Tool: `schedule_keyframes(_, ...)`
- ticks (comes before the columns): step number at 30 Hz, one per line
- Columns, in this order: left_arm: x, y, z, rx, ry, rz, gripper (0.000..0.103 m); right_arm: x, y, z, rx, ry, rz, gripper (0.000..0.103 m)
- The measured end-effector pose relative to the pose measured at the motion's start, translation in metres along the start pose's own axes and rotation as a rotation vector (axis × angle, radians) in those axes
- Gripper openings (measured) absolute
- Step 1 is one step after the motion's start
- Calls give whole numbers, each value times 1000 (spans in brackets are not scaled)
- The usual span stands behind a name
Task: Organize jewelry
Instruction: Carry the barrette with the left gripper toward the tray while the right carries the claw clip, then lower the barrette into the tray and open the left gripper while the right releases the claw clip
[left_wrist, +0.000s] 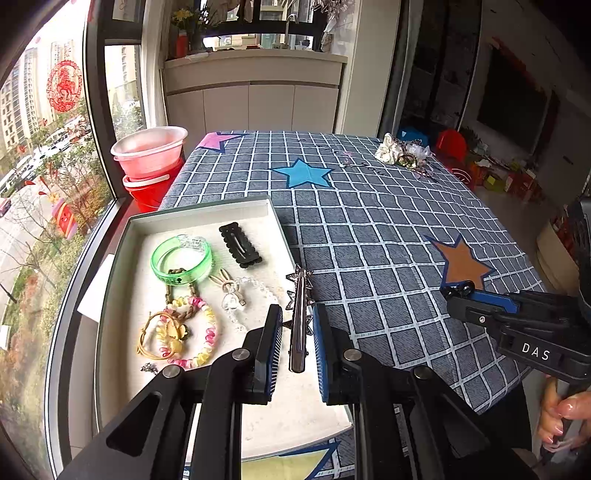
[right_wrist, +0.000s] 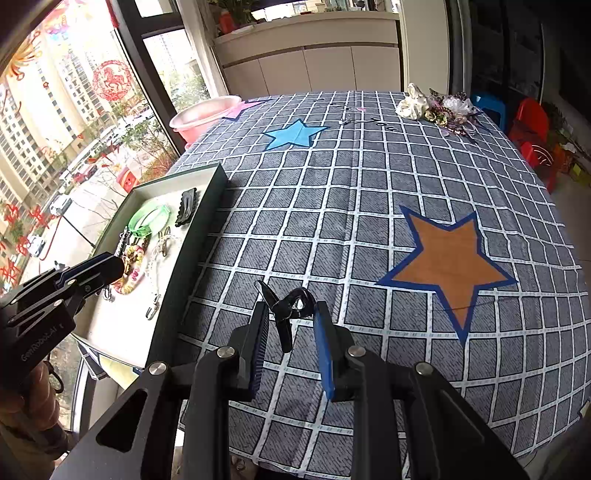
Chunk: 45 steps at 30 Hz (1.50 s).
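Note:
A white jewelry box (left_wrist: 199, 211) sits at the table's left edge and shows in the right wrist view (right_wrist: 184, 266) too. It holds a green bangle (left_wrist: 181, 260), a black hair clip (left_wrist: 240, 244), a pastel coil bracelet (left_wrist: 192, 332) and a clear bead bracelet (left_wrist: 251, 291). My left gripper (left_wrist: 297, 325) is open over the box, a silver star hair clip (left_wrist: 299, 317) lying loose between its fingers. My right gripper (right_wrist: 291, 325) is shut on a black claw clip (right_wrist: 286, 310) above the tablecloth, right of the box.
A pile of more jewelry and scrunchies (left_wrist: 404, 153) lies at the table's far right corner. The blue checked tablecloth (left_wrist: 369, 221) has star patches. Pink and red basins (left_wrist: 149, 162) stand by the window, left of the table.

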<state>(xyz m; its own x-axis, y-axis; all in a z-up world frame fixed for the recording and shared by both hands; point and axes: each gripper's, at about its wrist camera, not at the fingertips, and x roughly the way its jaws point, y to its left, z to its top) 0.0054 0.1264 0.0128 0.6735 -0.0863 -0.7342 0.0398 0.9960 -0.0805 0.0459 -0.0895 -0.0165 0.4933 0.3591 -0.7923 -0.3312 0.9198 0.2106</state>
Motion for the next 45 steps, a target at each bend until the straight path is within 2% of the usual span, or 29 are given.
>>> schedule_keyframes(18, -21, 77, -37, -132, 38, 125, 24, 20, 87, 17, -177, 23, 114, 27)
schedule_keyframes(29, -16, 85, -53, -148, 84, 146, 24, 35, 125, 15, -254, 56, 180, 27)
schedule_keyframes(45, 13, 80, -49, -128, 132, 131, 24, 61, 130, 27, -255, 105, 191, 27)
